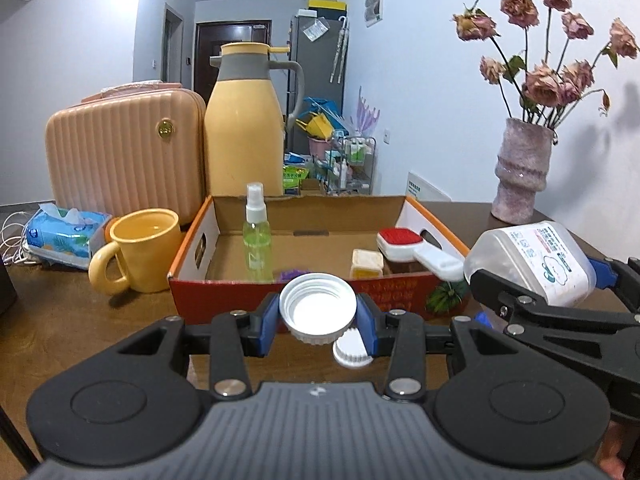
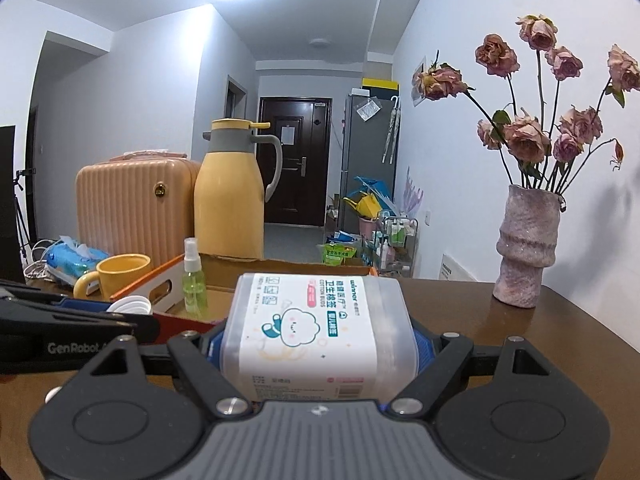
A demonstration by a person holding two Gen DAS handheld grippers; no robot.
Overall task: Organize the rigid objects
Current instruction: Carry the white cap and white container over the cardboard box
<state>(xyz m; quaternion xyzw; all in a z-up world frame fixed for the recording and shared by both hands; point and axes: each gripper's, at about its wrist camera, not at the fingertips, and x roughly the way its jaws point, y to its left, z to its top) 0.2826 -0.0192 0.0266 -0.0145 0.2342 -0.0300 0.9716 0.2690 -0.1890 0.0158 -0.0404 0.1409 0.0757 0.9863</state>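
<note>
Cardboard box [image 1: 304, 220] with spray bottle [image 1: 256, 236] and brush [image 1: 416, 250]; left jaws clamping white lid [image 1: 318, 306], right jaws cotton-bud tub [image 2: 316, 320]

Your table [image 1: 80, 320] carries a box [image 1: 280, 296], mug [image 1: 140, 252], flask [image 1: 244, 128], case [image 1: 124, 152], tissues [image 1: 64, 236] and vase [image 1: 520, 176].

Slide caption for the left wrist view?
Left gripper clamps a white cap before the cardboard box; right gripper holds a cotton-bud container.
</note>
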